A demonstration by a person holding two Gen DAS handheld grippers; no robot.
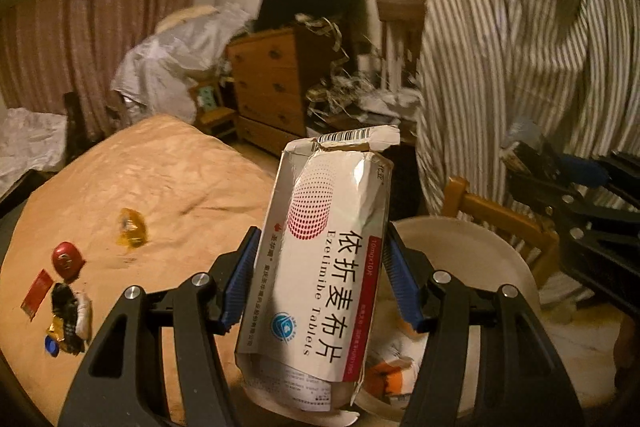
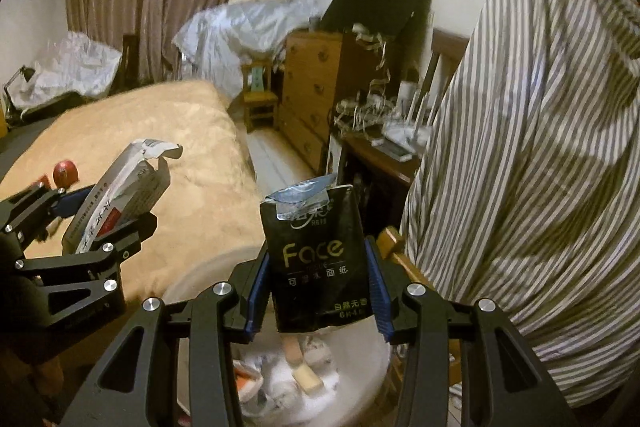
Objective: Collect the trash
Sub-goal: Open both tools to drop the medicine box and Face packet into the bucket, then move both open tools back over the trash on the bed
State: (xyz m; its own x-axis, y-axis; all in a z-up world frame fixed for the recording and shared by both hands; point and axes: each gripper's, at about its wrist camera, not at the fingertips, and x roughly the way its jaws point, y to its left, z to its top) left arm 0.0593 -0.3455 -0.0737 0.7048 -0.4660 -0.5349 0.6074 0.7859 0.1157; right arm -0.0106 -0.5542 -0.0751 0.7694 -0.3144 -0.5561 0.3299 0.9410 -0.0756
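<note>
My left gripper (image 1: 318, 281) is shut on a torn white Ezetimibe tablet box (image 1: 320, 259), held upright over the rim of a white bin (image 1: 480, 251). My right gripper (image 2: 318, 291) is shut on a black "Face" tissue packet (image 2: 316, 259), held above the same white bin (image 2: 360, 379), which holds crumpled paper and wrappers. The left gripper with its box (image 2: 116, 203) shows at the left of the right wrist view. On the tan bed lie a red cap (image 1: 67, 259), a yellow wrapper (image 1: 131, 227), a red card (image 1: 37, 293) and a dark crumpled wrapper (image 1: 68, 315).
The tan bed (image 1: 160, 179) fills the left. A wooden dresser (image 1: 272, 87) and a cluttered dark table (image 2: 380, 155) stand behind. A striped cloth over a wooden chair (image 2: 520, 147) hangs close at the right. Curtains line the far wall.
</note>
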